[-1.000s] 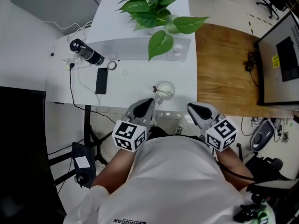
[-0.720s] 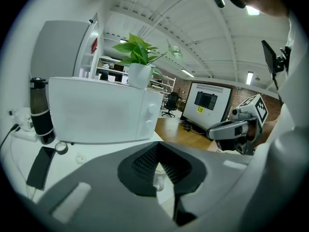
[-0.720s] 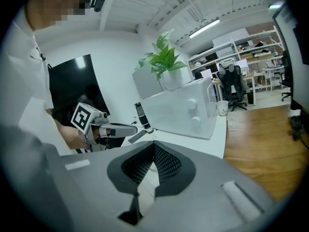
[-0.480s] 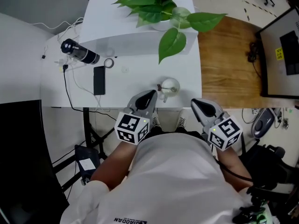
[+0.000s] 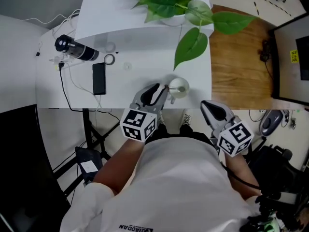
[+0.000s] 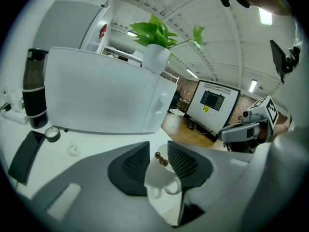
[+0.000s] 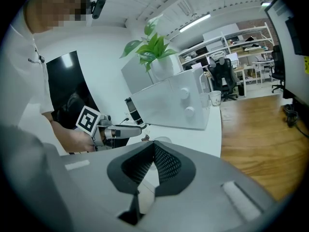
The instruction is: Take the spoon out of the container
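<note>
Spoon (image 6: 161, 159) in the small white cup (image 6: 157, 177) — left gripper (image 6: 158, 149) around it.
The left jaws have just been opening and now stand apart, with the cup between them and not squeezed. The brown end of the spoon sticks up over the cup rim. The cup stands near the front edge of the white table (image 5: 128, 86). The right gripper (image 7: 153, 146) — jaws closed together, nothing in them — waits apart from the cup.

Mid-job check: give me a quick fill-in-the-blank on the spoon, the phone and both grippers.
The spoon stands in the white ____.
The right gripper's jaws are ____.
The black phone lies on the white ____.
The spoon's vessel sits between the ____ gripper's jaws.
Missing: cup; shut; table; left.
The left gripper has just been opening its jaws.
</note>
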`<control>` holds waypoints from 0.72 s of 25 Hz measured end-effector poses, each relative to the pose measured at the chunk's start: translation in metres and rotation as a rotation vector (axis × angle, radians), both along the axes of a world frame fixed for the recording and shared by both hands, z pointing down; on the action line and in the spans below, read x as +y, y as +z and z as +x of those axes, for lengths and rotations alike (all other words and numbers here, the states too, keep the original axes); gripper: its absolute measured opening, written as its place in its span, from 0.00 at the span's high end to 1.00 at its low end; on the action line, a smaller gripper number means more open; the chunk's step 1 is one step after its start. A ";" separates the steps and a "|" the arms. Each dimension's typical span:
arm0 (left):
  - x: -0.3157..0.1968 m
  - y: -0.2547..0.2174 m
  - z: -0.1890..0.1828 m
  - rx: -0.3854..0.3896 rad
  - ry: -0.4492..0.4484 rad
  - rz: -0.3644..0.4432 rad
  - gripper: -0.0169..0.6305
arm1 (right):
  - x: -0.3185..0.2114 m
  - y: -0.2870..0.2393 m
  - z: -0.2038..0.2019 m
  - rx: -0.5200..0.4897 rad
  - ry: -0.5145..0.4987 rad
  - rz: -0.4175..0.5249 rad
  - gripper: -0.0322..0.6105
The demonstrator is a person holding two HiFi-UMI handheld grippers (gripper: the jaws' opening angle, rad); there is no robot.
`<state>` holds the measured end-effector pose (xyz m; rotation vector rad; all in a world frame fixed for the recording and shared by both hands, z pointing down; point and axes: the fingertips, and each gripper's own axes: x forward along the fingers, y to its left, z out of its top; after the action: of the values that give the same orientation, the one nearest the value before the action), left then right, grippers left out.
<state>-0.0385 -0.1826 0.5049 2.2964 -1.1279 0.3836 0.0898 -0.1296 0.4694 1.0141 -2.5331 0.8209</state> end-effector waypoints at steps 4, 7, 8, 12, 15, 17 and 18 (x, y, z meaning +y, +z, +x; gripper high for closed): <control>-0.005 0.011 0.003 0.011 -0.002 -0.026 0.77 | -0.001 0.007 0.002 0.000 0.009 -0.018 0.94; -0.007 0.019 0.005 0.028 -0.009 -0.054 0.76 | -0.001 0.010 0.003 -0.001 0.010 -0.025 0.94; -0.007 0.020 0.005 0.035 -0.012 -0.061 0.74 | -0.001 0.011 0.004 0.000 0.010 -0.027 0.94; -0.006 0.025 0.010 0.046 -0.009 -0.082 0.73 | -0.002 0.013 0.006 0.001 0.015 -0.034 0.94; -0.005 0.027 0.013 0.050 -0.004 -0.091 0.73 | -0.003 0.013 0.007 0.002 0.016 -0.036 0.94; -0.004 0.030 0.014 0.045 0.000 -0.095 0.73 | -0.004 0.014 0.008 0.002 0.018 -0.036 0.94; -0.004 0.032 0.015 0.042 0.004 -0.097 0.73 | -0.004 0.014 0.008 0.003 0.019 -0.037 0.94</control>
<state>-0.0237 -0.1869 0.5366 2.2121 -1.0614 0.3821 0.0979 -0.1332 0.4832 1.0283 -2.5005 0.8673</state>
